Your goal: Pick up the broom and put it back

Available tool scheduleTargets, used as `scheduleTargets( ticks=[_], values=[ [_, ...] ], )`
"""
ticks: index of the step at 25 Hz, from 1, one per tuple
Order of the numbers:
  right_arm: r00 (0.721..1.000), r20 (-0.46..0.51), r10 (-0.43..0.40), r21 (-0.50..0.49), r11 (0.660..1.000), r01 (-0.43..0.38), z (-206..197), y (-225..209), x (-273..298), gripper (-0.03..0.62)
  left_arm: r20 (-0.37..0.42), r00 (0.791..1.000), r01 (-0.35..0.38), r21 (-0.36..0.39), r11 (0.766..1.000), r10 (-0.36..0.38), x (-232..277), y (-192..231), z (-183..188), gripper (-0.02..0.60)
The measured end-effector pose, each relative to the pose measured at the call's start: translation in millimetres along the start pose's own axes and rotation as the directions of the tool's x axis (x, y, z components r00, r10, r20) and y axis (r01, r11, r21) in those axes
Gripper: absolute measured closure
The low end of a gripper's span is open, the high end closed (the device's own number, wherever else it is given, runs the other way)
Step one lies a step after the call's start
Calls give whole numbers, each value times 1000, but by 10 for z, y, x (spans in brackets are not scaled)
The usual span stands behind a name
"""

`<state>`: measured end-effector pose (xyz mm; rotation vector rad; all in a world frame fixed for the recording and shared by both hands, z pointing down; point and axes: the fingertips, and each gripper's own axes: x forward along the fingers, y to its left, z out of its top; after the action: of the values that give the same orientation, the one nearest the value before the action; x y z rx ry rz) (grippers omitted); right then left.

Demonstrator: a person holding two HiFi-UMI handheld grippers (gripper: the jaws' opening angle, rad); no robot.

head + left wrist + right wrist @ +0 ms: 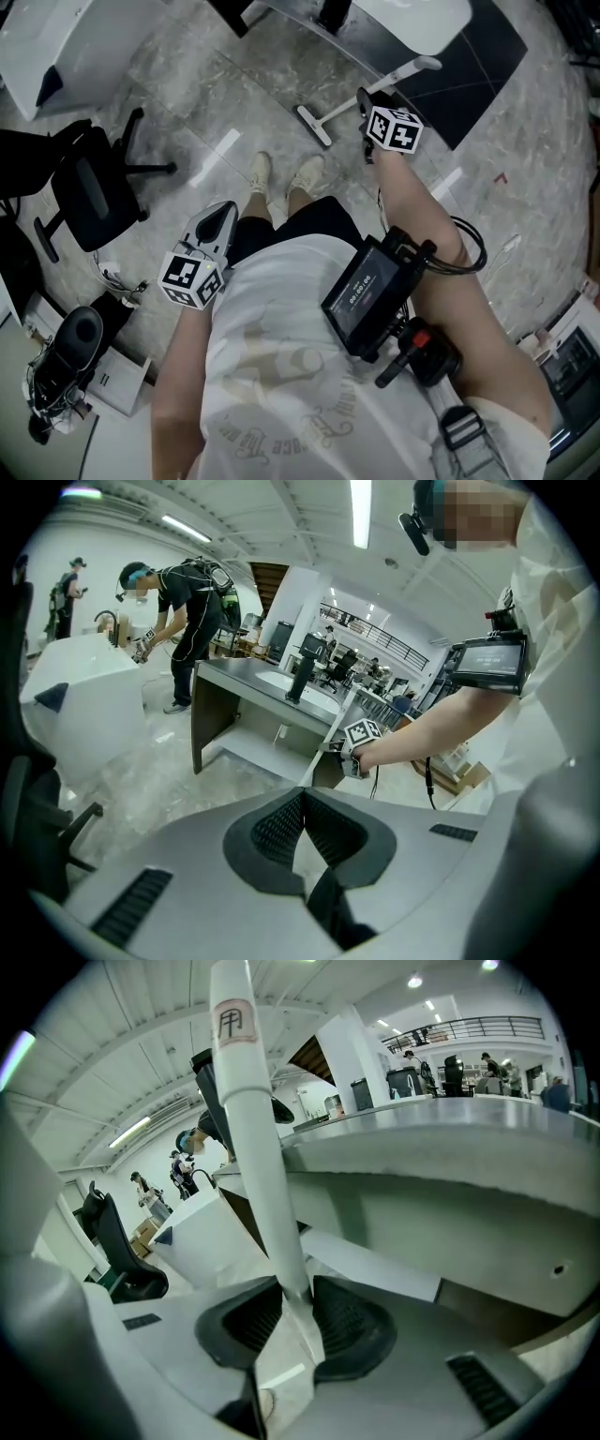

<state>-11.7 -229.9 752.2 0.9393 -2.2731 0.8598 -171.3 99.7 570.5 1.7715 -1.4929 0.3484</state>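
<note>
The right tongs (pixel 296 1309) are closed on the broom (pixel 251 1138). Its white handle is pinched between the dark ribbed pads and rises steeply out of them, and a square mark is printed near its top. The left tongs (pixel 302 822) are held empty with the pads met at their tips, well apart from the right tongs at the person's left side.

In the head view, the broom head (pixel 314 125) is rested on the marbled floor (pixel 178 84), just left of the right tongs and just beyond the person's shoes (pixel 261 173). The handle is slanted up past the tongs over a dark mat (pixel 473 84). A black chair (pixel 89 192) is seen left of the left tongs.

Straight beyond the right tongs a grey desk (pixel 441 1138) is faced. Past the right forearm, a brown box (pixel 455 778) is seen on the floor, but its contents cannot be made out. Farther off, left of the desk, a person in dark clothes (pixel 183 602) is bent over a white counter.
</note>
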Motion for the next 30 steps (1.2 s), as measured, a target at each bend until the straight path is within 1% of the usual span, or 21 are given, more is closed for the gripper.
scheduleTargets(
  ticks=[4, 8, 12, 16, 20, 25, 30],
  values=[
    [1000, -27, -12, -28, 1000, 11, -13, 70, 5, 486, -5, 1000, 15, 1, 1000, -15, 45, 82, 38, 569],
    [998, -57, 5, -52, 999, -8, -132, 153, -39, 490, -7, 999, 47, 19, 999, -47, 181, 119, 114, 569],
    [996, -93, 8, -95, 995, -17, -261, 191, -223, 491, -5, 997, 79, 46, 996, -79, 280, 42, 221, 569],
    [996, -85, -21, -100, 995, 13, -298, 127, -412, 493, 3, 994, 111, 84, 990, -111, 366, 19, 382, 569],
    [997, -68, -41, -109, 993, 34, -290, 97, -590, 494, 8, 991, 134, 95, 986, -136, 412, 11, 442, 569],
    [996, -25, -84, -103, 991, 81, -177, 95, -847, 494, -14, 978, 206, 153, 967, -206, 545, 43, 568, 569],
    [991, 3, -137, -105, 985, 137, -161, 220, -1289, 494, -11, 961, 271, 202, 941, -275, 471, 29, 691, 569]
  ],
)
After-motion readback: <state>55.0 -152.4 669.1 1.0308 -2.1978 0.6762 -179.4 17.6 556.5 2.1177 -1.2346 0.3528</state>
